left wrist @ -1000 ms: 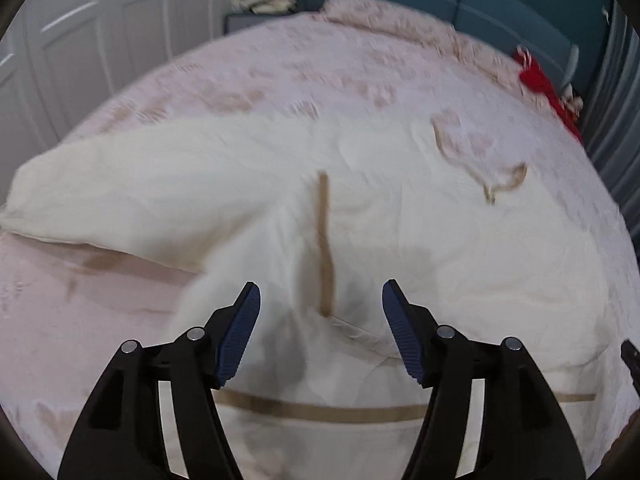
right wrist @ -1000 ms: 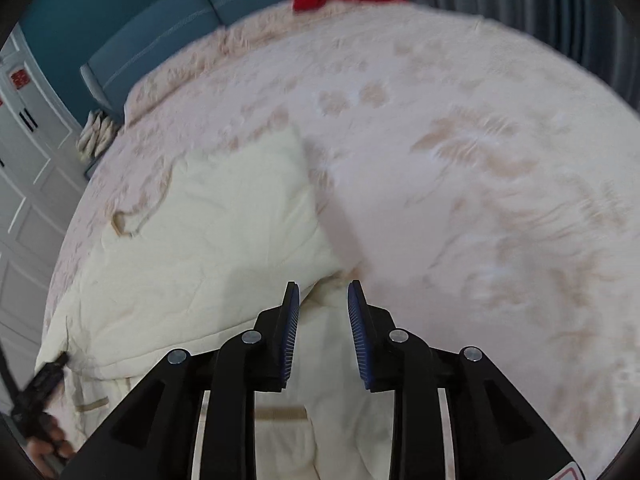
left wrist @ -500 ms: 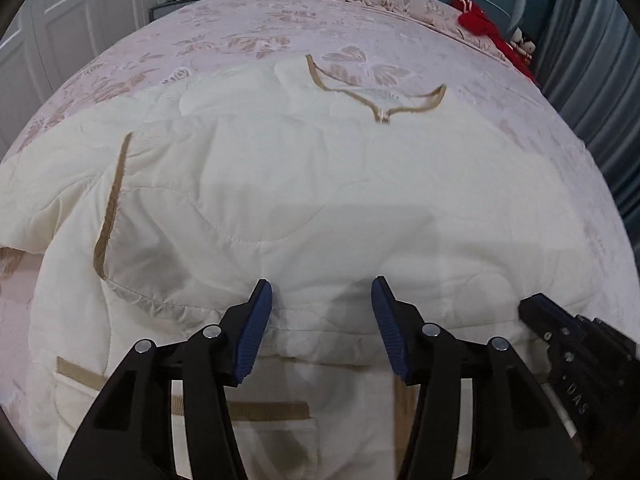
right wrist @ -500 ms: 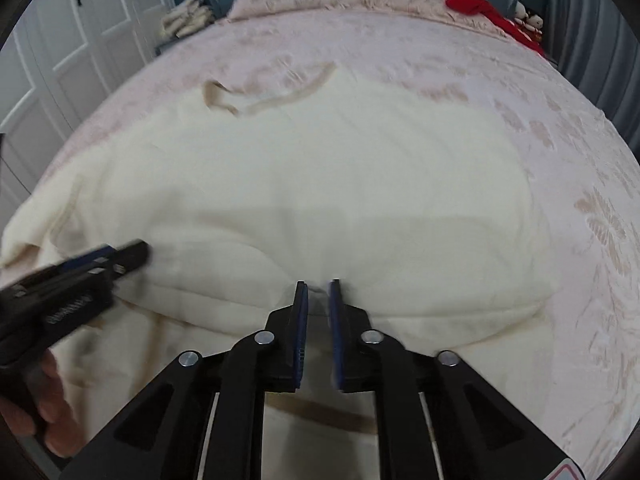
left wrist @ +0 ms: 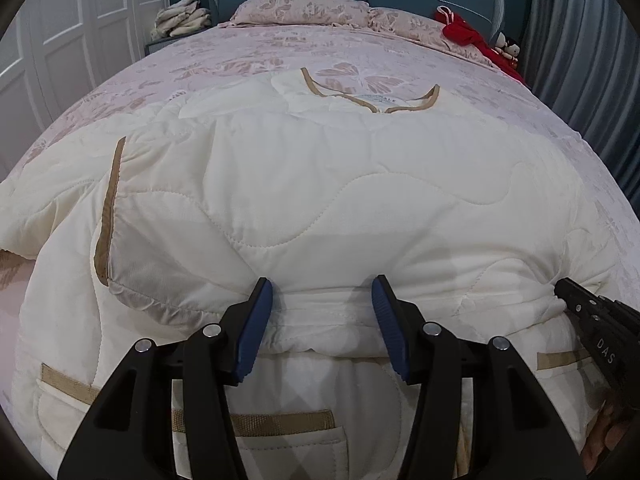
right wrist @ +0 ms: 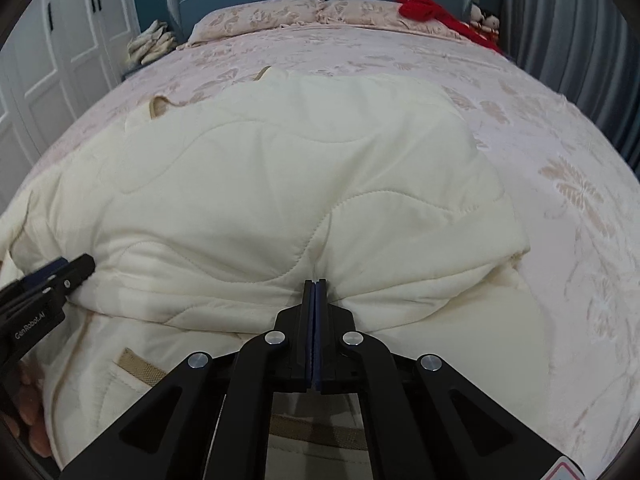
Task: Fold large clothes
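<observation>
A large cream quilted robe (left wrist: 320,200) with tan trim lies spread on the pink bed, its sides folded inward; it also fills the right wrist view (right wrist: 280,184). My left gripper (left wrist: 322,300) is open, its blue pads on either side of the robe's near folded edge. My right gripper (right wrist: 315,286) is shut on that same folded edge further right, and shows at the right edge of the left wrist view (left wrist: 568,290). The left gripper shows at the left of the right wrist view (right wrist: 80,266).
The pink patterned bedspread (right wrist: 560,160) extends to the right and far side. Pillows (left wrist: 304,10) lie at the teal headboard. A red garment (left wrist: 464,34) and small dolls sit at the far right. Folded clothes (left wrist: 180,20) rest on a nightstand; white wardrobe doors stand left.
Both grippers swung to face the headboard and moved up to the robe's near folded edge. The right gripper closed onto that edge. The left gripper stayed open.
</observation>
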`<act>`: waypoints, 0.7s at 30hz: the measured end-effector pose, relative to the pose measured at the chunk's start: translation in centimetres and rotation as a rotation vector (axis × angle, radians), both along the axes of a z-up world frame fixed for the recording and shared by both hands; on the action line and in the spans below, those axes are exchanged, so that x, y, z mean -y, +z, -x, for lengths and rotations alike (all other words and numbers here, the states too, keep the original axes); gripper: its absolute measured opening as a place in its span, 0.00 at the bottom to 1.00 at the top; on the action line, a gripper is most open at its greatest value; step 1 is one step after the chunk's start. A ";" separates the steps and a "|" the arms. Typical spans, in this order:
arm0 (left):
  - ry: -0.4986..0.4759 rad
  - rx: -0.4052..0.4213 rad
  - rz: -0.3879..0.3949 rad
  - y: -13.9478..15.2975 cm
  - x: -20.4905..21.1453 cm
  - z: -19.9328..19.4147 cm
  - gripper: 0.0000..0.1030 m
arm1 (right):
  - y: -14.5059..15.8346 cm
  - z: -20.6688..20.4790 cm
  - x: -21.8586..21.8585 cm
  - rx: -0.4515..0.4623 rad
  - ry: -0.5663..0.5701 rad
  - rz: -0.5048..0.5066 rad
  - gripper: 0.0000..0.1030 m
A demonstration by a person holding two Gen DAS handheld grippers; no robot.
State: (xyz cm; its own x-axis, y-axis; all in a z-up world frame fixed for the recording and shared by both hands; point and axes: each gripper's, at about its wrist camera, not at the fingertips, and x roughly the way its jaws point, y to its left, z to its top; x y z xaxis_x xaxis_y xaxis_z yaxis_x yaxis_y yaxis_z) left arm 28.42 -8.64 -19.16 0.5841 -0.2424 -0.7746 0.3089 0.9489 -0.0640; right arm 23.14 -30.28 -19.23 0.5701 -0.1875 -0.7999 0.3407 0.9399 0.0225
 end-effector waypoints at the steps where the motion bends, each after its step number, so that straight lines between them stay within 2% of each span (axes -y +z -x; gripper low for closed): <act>1: 0.001 0.006 -0.005 0.0 0.1 0.1 0.49 | -0.1 0.0 0.2 0.003 0.000 -0.008 0.00; 8: 0.007 0.033 -0.028 -0.2 0.7 0.2 0.50 | -0.3 0.1 0.5 0.015 0.000 -0.018 0.00; 11: 0.004 0.024 -0.004 0.3 0.3 0.2 0.49 | 0.0 0.2 0.7 0.004 0.004 -0.034 0.00; 13: 0.004 -0.004 0.039 1.4 -0.6 0.3 0.50 | 1.4 0.2 0.6 -0.018 -0.014 -0.047 0.00; 14: 0.026 -0.017 0.083 2.8 -2.1 0.7 0.54 | 2.7 0.5 0.2 -0.014 -0.037 -0.057 0.02; 15: 0.045 -0.012 0.112 3.6 -3.3 1.1 0.61 | 3.8 0.9 -0.5 0.009 -0.042 -0.068 0.13; 16: 0.088 -0.001 0.169 5.1 -5.8 1.9 0.77 | 4.9 1.1 -1.6 0.033 -0.027 -0.076 0.13; 17: 0.121 0.007 0.212 6.0 -7.9 2.3 0.85 | 5.7 0.9 -3.2 0.043 0.010 -0.079 0.13; 19: 0.211 0.000 0.294 7.4 -13.6 2.8 0.87 | 6.3 0.1 -6.1 0.040 0.077 -0.085 0.13; 21: 0.315 -0.039 0.321 7.7 -18.8 2.3 0.87 | 6.2 -1.5 -9.6 0.028 0.147 -0.111 0.13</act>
